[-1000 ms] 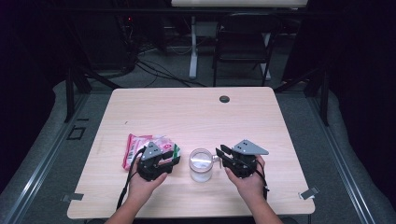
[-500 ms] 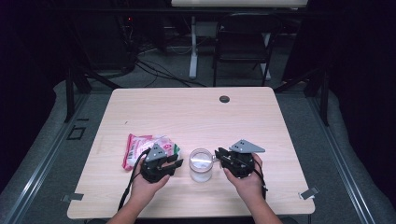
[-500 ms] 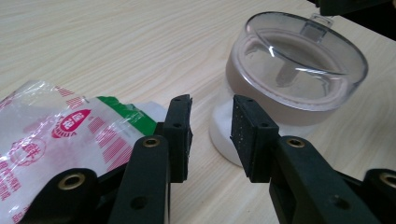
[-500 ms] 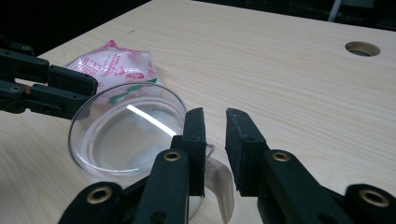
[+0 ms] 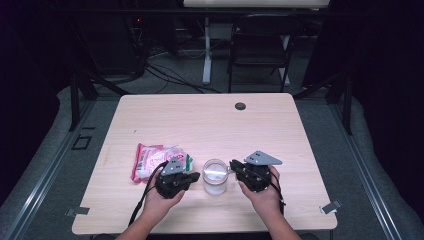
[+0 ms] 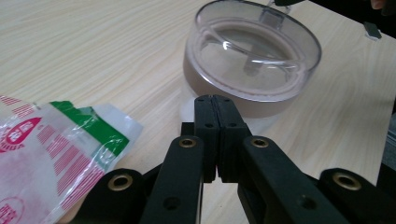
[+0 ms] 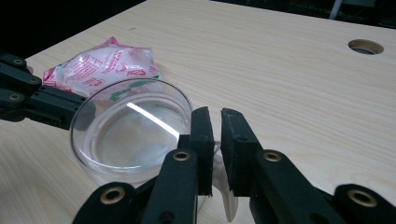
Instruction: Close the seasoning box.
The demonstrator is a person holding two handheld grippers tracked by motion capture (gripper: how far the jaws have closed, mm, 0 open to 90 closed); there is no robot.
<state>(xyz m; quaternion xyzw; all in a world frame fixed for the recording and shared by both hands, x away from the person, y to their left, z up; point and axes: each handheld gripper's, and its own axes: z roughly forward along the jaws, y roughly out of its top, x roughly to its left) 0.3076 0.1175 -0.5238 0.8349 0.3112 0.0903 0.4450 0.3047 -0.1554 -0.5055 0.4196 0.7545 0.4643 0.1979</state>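
table, light wood grain, with a round cable hole near its far edge, well away from the work. all places below are given relative to the clear glass mug, which stands upright near the table's near edge, mouth up, apparently empty.

snack bag, pink and white with a green strip, lies flat to the mug's left, near it but apart; its long axis runs roughly left to right, toward the mug.

left gripper sits just left of the mug, between mug and bag, jaws pointing at the mug wall. in the left gripper view the jaws are pressed together with nothing between them, tips just short of the mug; whether they touch the glass i cannot tell.

right gripper sits just right of the mug, on the handle side. in the right gripper view the jaws stand at a narrow gap with the mug's handle between them; a sliver of space shows beside the glass, so the clamp looks near-closed on the handle, not confirmed tight.

key relation: handle points toward the right hand, so the right gripper is the one placed to lift or steady the mug. judgement: the left gripper, nearer the bag, is free to turn left for the bag.
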